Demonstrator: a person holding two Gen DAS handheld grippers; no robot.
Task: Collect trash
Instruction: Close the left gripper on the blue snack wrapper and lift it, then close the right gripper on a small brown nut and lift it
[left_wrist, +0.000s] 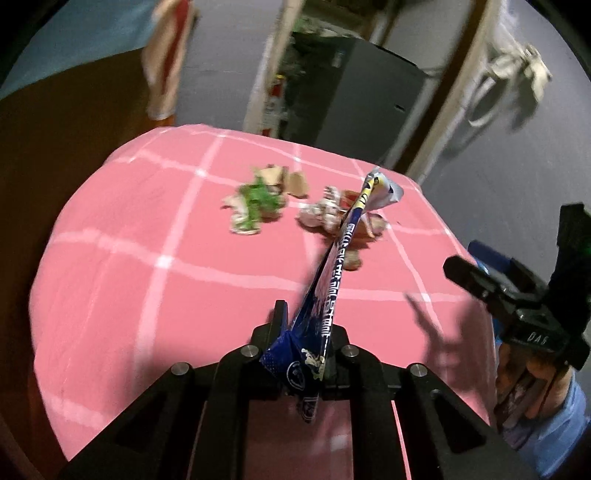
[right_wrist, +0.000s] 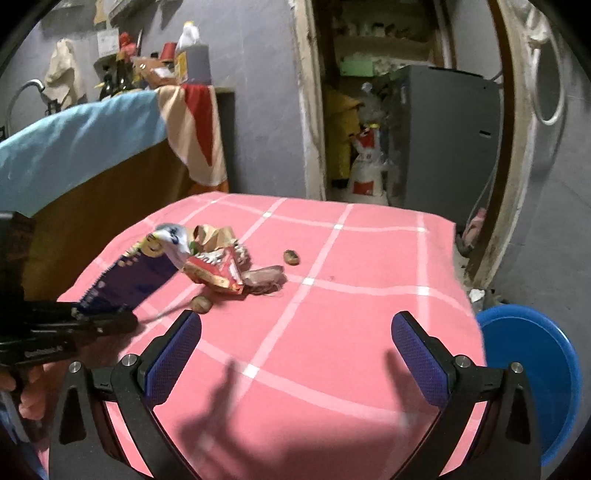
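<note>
My left gripper (left_wrist: 304, 332) is shut on a long blue snack wrapper (left_wrist: 334, 266) and holds it above the pink checked tablecloth (left_wrist: 147, 295). The wrapper also shows at the left of the right wrist view (right_wrist: 129, 280). On the cloth lie a green crumpled wrapper (left_wrist: 255, 203), brown paper scraps (left_wrist: 284, 179), a red and white wrapper (right_wrist: 218, 271), a pinkish peel (right_wrist: 264, 278) and two small brown nut shells (right_wrist: 291, 256) (right_wrist: 201, 303). My right gripper (right_wrist: 295, 332) is open and empty above the cloth's near side.
A blue plastic basin (right_wrist: 532, 384) stands on the floor beside the table's right edge. A doorway with a grey cabinet (right_wrist: 447, 136) lies behind the table. A wooden counter with a blue cloth (right_wrist: 81, 136) stands at the left.
</note>
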